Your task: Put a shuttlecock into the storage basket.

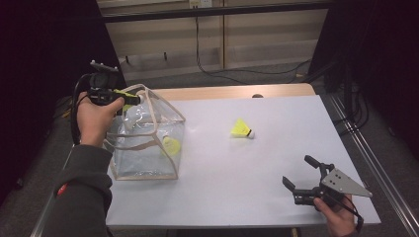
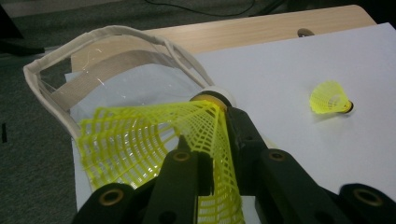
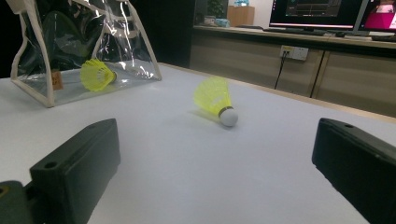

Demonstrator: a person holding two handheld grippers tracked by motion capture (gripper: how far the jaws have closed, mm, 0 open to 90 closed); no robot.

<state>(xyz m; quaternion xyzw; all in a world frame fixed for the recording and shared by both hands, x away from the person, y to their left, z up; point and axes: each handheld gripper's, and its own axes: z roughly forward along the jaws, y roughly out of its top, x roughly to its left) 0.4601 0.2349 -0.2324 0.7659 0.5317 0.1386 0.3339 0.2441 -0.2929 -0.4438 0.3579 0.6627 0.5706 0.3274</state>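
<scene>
My left gripper (image 1: pixel 134 98) is shut on a yellow shuttlecock (image 2: pixel 154 135), pinching its mesh skirt, with the white cork tip pointing away. It hovers over the open top of a clear plastic bag (image 1: pixel 143 133) with beige trim at the table's left. A second yellow shuttlecock (image 1: pixel 171 146) lies inside the bag, also seen through the bag wall (image 3: pixel 96 74). A third shuttlecock (image 1: pixel 241 129) lies on its side mid-table (image 3: pixel 215 99). My right gripper (image 1: pixel 298 170) stands open near the front right, low over the table, with nothing between its jaws.
The white table (image 1: pixel 276 163) has a wooden strip (image 1: pixel 237 91) along its far edge. Cables run over the floor behind it, before low cabinets. A metal rail lies along the right side.
</scene>
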